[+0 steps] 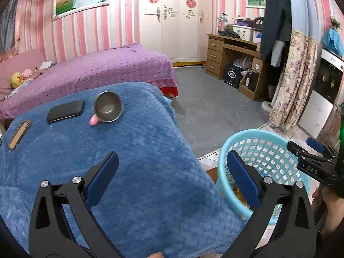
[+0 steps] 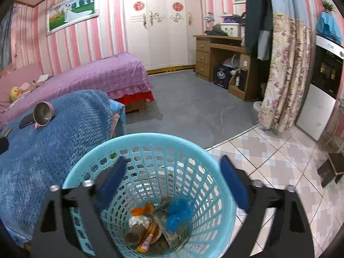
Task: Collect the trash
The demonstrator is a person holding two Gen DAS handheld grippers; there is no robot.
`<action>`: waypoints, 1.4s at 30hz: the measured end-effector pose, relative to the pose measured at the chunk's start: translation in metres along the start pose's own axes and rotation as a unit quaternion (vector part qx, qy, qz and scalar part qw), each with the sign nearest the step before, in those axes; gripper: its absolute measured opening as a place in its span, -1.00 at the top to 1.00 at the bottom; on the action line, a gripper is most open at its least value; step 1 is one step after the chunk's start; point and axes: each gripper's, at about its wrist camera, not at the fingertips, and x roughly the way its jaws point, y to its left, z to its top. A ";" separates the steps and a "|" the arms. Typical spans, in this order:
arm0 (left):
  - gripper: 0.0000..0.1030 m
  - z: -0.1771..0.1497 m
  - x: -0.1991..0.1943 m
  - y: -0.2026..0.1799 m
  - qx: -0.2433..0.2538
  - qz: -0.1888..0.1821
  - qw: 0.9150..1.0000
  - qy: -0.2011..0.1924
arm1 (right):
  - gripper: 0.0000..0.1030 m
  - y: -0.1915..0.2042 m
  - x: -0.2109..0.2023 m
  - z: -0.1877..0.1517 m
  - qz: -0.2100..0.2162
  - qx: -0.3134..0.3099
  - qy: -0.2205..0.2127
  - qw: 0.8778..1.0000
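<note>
Surface draped in fuzzy blue blanket (image 1: 120, 150); on it a steel cup with pink handle (image 1: 109, 106) lying tipped, black flat case (image 1: 65, 111) beside it. Pink-striped bedroom, purple bed (image 1: 103, 68) behind. Left claw (image 1: 172, 169) wide open, empty, over blanket edge. Right claw (image 2: 172, 179) wide open, empty, above light-blue plastic mesh basket (image 2: 148, 142) holding wrappers and trash (image 2: 157, 223).

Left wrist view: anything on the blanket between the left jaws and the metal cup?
Nothing. In the left wrist view only bare blue blanket lies between the open left gripper and the metal cup; the black phone lies left of that stretch.
</note>
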 end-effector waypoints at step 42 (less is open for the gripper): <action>-0.89 -0.089 -0.103 0.127 -0.021 0.065 0.994 -0.083 | -0.91 0.173 -0.129 -0.070 0.077 -0.059 -0.110 0.989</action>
